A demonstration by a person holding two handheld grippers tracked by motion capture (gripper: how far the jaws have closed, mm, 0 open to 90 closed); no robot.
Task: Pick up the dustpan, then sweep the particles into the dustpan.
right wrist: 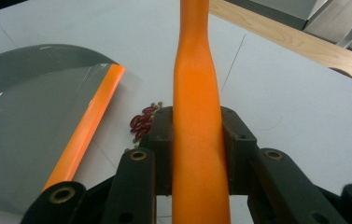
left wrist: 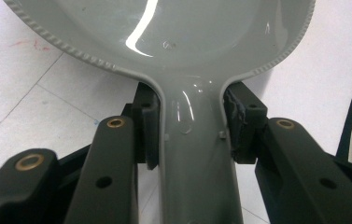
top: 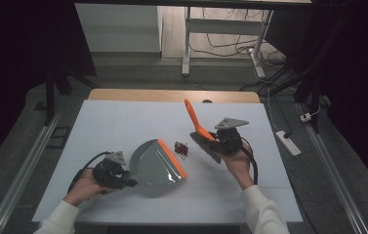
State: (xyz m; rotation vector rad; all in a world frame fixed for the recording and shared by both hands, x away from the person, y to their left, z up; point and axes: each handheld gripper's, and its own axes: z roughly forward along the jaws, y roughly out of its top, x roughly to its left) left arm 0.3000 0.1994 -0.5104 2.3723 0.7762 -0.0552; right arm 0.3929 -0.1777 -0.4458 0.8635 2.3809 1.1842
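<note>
The beans (top: 181,148) lie on the table (top: 123,126) between dustpan (top: 157,163) and brush (top: 206,141).

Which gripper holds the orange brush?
The right gripper, shut on the brush by its orange handle. The left gripper holds the grey dustpan instead.

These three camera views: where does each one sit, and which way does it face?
High view: above the person's side, looking forward and down on the table; both forearms and hands show.
Left gripper view: rides the left gripper, looking along its fingers at the grey dustpan.
Right gripper view: rides the right gripper, facing the orange brush handle.
The high and right views share the dustpan and the red beans.
</note>
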